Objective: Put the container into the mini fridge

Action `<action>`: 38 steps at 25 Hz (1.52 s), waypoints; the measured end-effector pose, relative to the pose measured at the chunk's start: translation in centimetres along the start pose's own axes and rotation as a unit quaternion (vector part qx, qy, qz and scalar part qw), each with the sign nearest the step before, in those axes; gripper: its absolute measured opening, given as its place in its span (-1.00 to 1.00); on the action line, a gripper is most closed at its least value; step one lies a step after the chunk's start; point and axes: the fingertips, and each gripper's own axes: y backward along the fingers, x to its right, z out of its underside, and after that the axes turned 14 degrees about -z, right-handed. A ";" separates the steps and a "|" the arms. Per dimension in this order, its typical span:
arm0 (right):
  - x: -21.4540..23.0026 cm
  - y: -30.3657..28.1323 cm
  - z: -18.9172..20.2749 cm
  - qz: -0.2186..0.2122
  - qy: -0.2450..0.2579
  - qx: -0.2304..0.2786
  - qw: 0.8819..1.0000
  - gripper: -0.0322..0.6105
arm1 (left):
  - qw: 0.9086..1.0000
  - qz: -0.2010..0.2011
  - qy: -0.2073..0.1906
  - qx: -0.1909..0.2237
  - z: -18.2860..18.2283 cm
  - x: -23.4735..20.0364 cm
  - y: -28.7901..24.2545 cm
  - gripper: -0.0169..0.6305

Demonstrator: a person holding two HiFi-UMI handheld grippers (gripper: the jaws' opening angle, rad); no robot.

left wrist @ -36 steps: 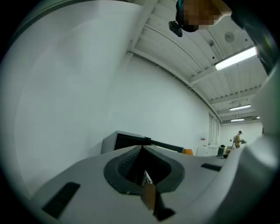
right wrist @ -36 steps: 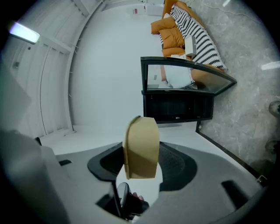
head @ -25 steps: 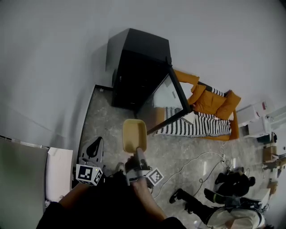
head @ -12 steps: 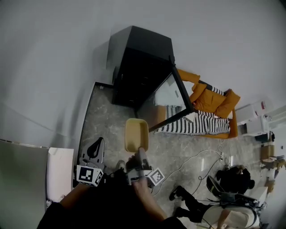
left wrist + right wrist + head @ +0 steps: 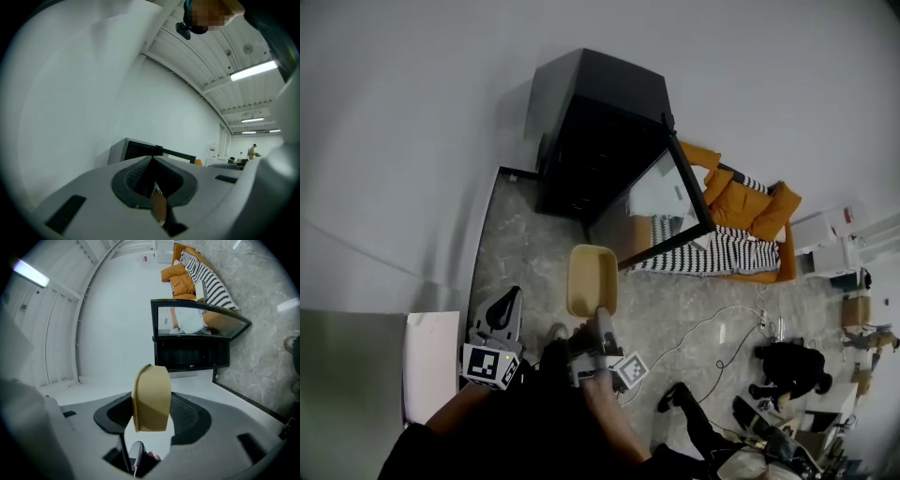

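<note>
The tan container [image 5: 592, 279] hung over the grey mottled floor [image 5: 511, 244], clamped in the right gripper [image 5: 601, 321], just short of the black mini fridge [image 5: 598, 131], whose glass door [image 5: 661, 199] stood open. The left gripper [image 5: 505, 306] hovered nearby, jaws together and empty.

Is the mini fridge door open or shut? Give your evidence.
Open: the glass door stands swung away from the mini fridge, dark interior exposed.

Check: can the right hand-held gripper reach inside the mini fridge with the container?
Likely yes: door open, bare floor ahead of the mini fridge; right hand-held gripper holds the container facing it.
</note>
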 end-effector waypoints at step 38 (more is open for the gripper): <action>9.7 -22.4 -20.2 0.006 -0.034 -0.075 0.997 -0.23 | 0.997 -0.075 -0.021 0.007 -3.0 9.5 -27.3 -0.93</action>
